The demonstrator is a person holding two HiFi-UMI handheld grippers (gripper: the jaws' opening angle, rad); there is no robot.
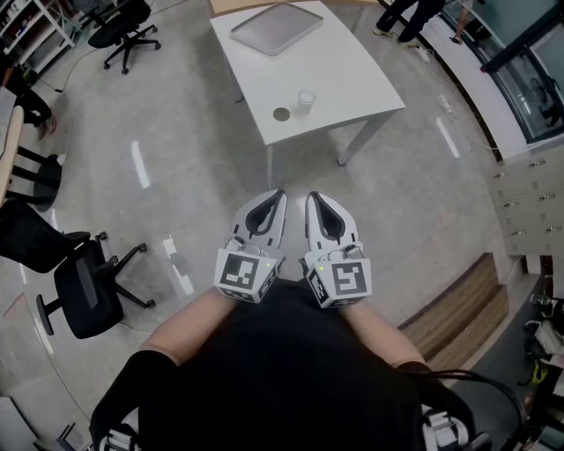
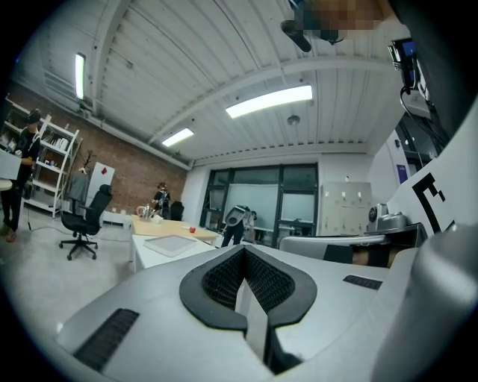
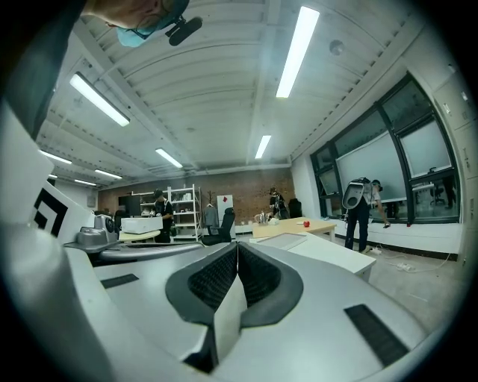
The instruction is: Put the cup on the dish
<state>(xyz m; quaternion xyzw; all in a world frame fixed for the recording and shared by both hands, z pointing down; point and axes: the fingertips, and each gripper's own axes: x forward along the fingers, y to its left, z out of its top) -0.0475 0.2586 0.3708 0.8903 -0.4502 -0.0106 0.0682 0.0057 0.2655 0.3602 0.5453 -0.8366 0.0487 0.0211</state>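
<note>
Standing back from table, person held left gripper & right gripper clenched, empty. Cup stood straight ahead on table, well apart, slightly nearer right gripper; dish lay just beside cup, on its left.

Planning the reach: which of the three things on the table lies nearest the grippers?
The small round dish, by the near edge; the cup and the grey tray lie farther back.
</note>
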